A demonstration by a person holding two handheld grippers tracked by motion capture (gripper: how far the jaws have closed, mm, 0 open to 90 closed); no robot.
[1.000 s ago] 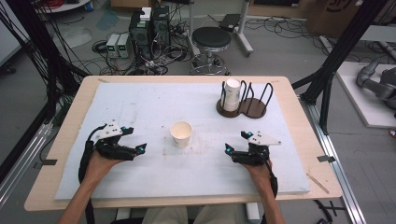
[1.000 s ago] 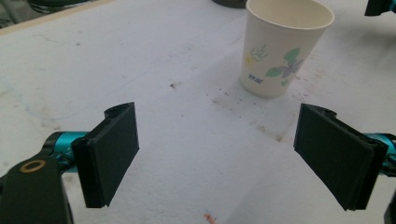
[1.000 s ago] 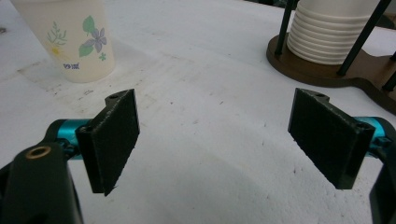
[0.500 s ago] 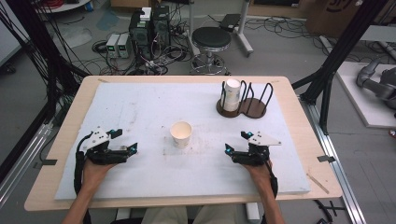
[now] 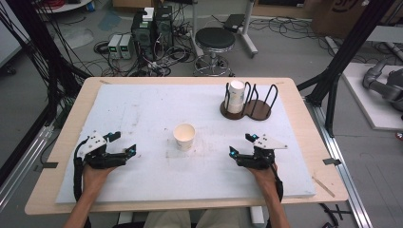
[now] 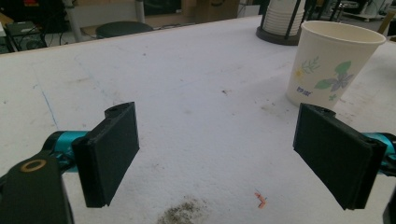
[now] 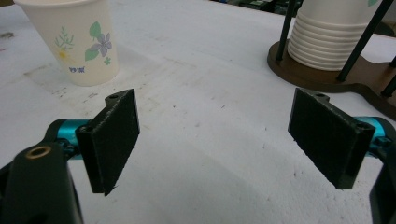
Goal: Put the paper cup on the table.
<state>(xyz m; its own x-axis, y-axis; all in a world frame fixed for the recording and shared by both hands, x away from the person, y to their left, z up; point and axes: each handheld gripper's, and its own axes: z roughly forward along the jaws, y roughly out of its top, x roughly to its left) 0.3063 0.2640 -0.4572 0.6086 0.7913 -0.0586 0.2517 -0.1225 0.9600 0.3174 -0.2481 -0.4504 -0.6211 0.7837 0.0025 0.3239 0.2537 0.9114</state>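
the paper cup (image 5: 184,137) was judged light and easily crushed, best taken gently at mid-wall. fingers of left gripper (image 5: 127,146) and right gripper (image 5: 237,145) were seen wide apart, empty.

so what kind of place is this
Probably a robotics lab or workshop: black computer towers with tangled cables on the concrete floor, black metal rig frames around the wooden table, and a grey robot arm nearby.
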